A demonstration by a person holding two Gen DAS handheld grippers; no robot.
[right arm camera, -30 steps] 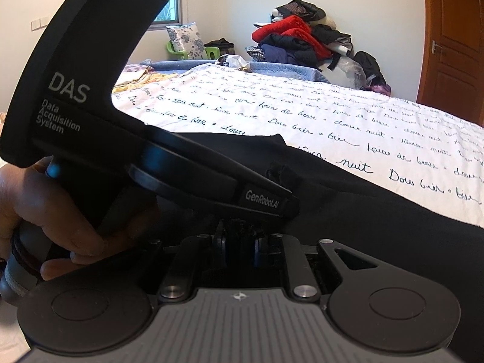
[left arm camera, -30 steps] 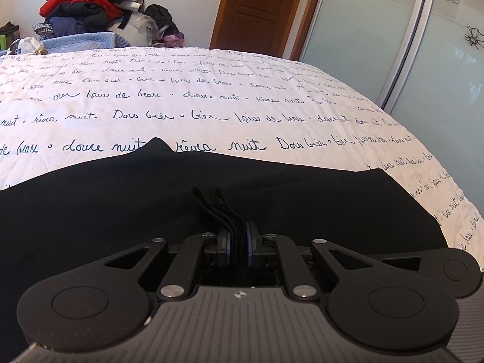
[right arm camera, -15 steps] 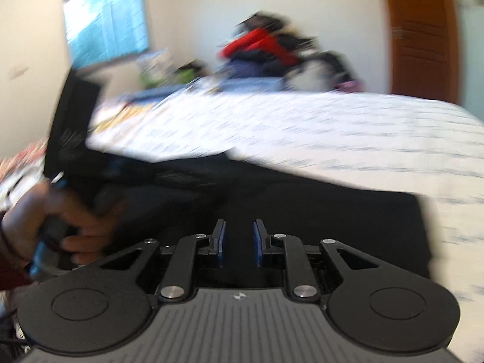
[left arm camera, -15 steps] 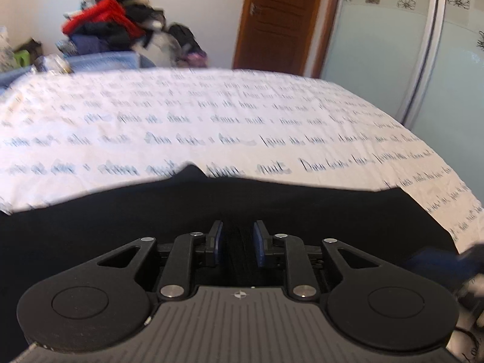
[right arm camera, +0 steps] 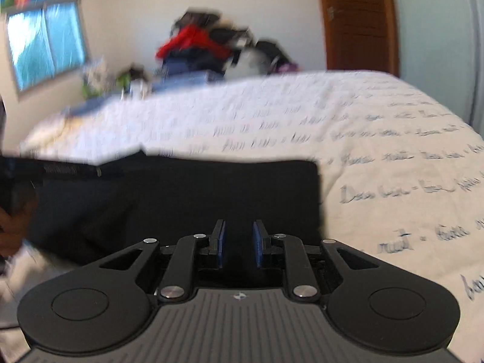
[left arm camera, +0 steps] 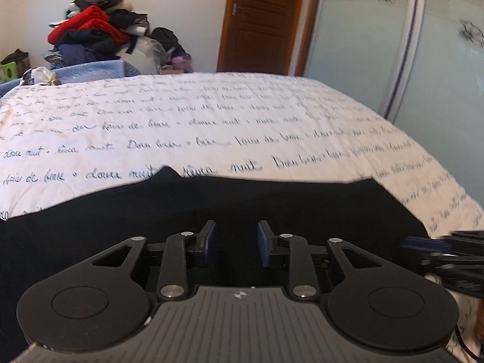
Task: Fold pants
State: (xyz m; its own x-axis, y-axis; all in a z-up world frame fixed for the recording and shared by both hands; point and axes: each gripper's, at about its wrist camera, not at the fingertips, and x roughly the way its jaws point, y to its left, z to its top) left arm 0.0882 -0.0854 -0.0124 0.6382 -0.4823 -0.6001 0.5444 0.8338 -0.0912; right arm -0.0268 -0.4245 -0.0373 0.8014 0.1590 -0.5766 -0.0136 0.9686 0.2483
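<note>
A wide bed (left arm camera: pixel 242 127) fills the room, covered by a white quilted bedspread (right arm camera: pixel 378 139) printed with rows of dark cursive handwriting. Beyond its far edge a heap of clothes (left arm camera: pixel 99 36), red and dark pieces jumbled together, rises against a pale wall. A brown panelled wooden door (left arm camera: pixel 260 21) stands beside frosted sliding panels (left arm camera: pixel 393 45) with a flower pattern, and the right wrist view shows a window (right arm camera: pixel 45 42) on the left wall.

The black pants (left arm camera: pixel 211 205) lie flat on the near part of the bedspread, a smooth matte cloth folded into a broad band with a straight right-hand edge and a small peak along the far edge.

The left gripper (left arm camera: pixel 236 246) hangs just over the pants; its jaws have just been opening, and its blue pads stand apart with nothing pinched between them. The right gripper (right arm camera: pixel 239 243) is near the pants' right end, pads parted by a narrow gap, gripping nothing. This view is blurred. A hand (right arm camera: pixel 12 224) at its left edge holds the other tool.
</note>
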